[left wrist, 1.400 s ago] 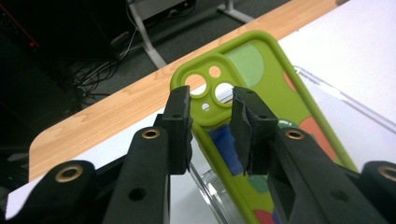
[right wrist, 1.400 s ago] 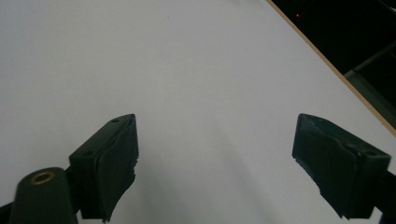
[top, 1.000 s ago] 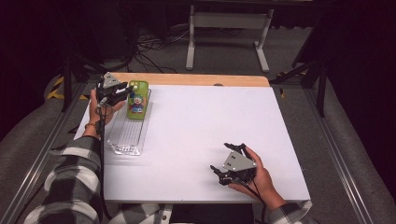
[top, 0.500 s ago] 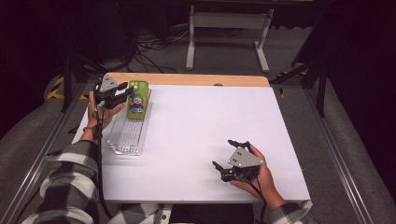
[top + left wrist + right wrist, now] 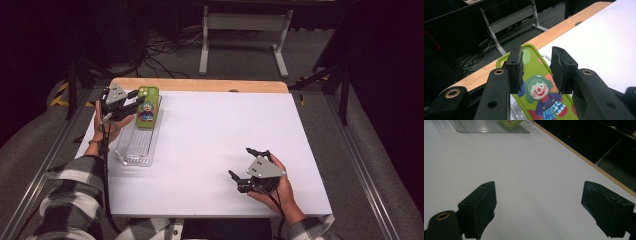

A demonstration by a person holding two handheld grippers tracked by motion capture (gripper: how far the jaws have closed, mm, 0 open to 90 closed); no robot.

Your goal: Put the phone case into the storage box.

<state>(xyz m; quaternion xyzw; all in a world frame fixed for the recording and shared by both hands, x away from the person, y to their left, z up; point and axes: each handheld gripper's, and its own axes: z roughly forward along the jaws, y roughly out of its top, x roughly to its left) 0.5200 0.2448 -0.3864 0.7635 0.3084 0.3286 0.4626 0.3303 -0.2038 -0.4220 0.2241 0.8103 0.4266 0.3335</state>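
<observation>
A green phone case with a cartoon clown point(image 5: 147, 106) lies tilted at the far end of a clear plastic tray point(image 5: 136, 150) at the table's left. My left gripper point(image 5: 134, 101) hovers just left of it, its tips at the case's near edge. In the left gripper view the jaws point(image 5: 536, 53) stand apart and have just been opening. The clown case point(image 5: 541, 97) shows below and beyond the gap, with no pad pressing on it. My right gripper point(image 5: 240, 162) rests at the front right of the white table, wide open point(image 5: 537, 190) with bare tabletop between its fingers.
A wooden strip point(image 5: 200, 85) edges the table's far side, and dark floor with cables and a metal stand point(image 5: 242, 22) lies beyond it. In the right gripper view the tray point(image 5: 486, 128) and the case point(image 5: 510, 123) sit far off at the top.
My left gripper has drawn back a little to the left from the clown case and its jaws have spread. The case stays in the tray. The right hand has barely shifted.
</observation>
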